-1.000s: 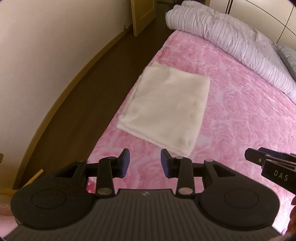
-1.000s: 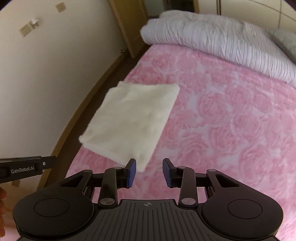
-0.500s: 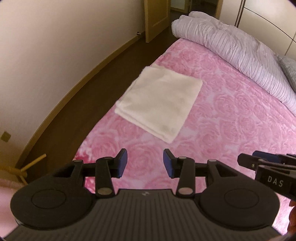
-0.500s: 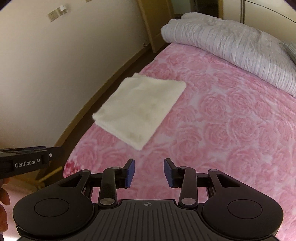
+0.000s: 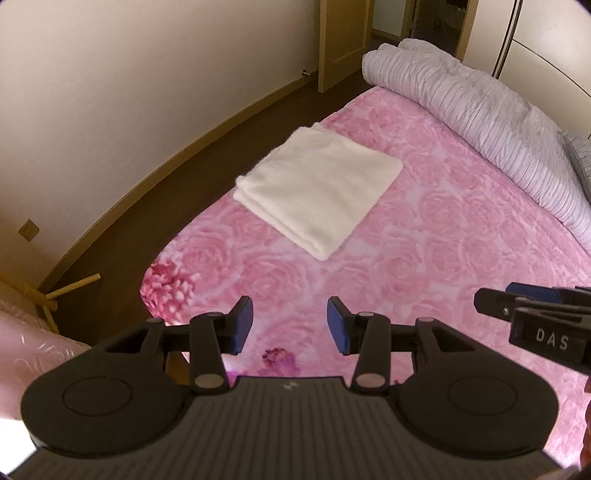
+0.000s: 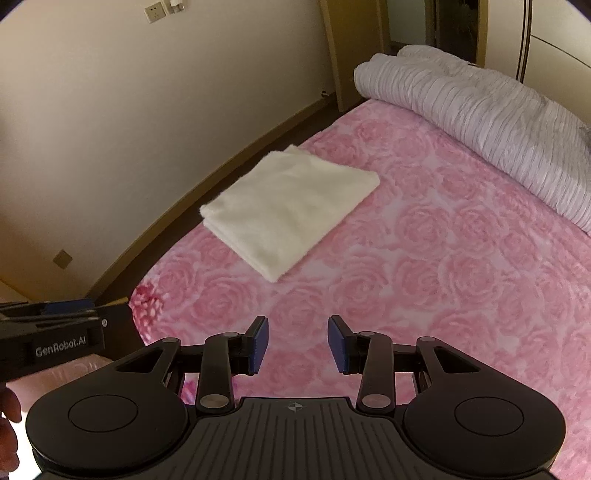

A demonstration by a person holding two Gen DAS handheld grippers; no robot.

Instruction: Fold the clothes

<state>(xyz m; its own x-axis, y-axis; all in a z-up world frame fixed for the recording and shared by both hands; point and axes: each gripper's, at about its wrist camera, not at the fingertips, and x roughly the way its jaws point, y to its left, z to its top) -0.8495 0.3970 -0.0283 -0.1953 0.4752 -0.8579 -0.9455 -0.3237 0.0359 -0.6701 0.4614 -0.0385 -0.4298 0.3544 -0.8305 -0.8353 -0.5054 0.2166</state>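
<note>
Clearly, the cloth point(image 5: 319, 192) lies folded near the bed point(image 5: 443, 258) edge, well apart from both grippers. Left gripper point(image 5: 290, 325) is opening, nothing between its pads; right gripper point(image 6: 297, 341) stands parted and empty. Only the left view shows wooden sticks point(image 5: 55, 295) (floor level); only the right shows a wall socket point(image 6: 155, 12).

Left hand-held gripper point(image 5: 290, 325) angled downward, jaws opening, nothing between; right hand-held gripper point(image 6: 297, 345) likewise empty, jaws parted
</note>
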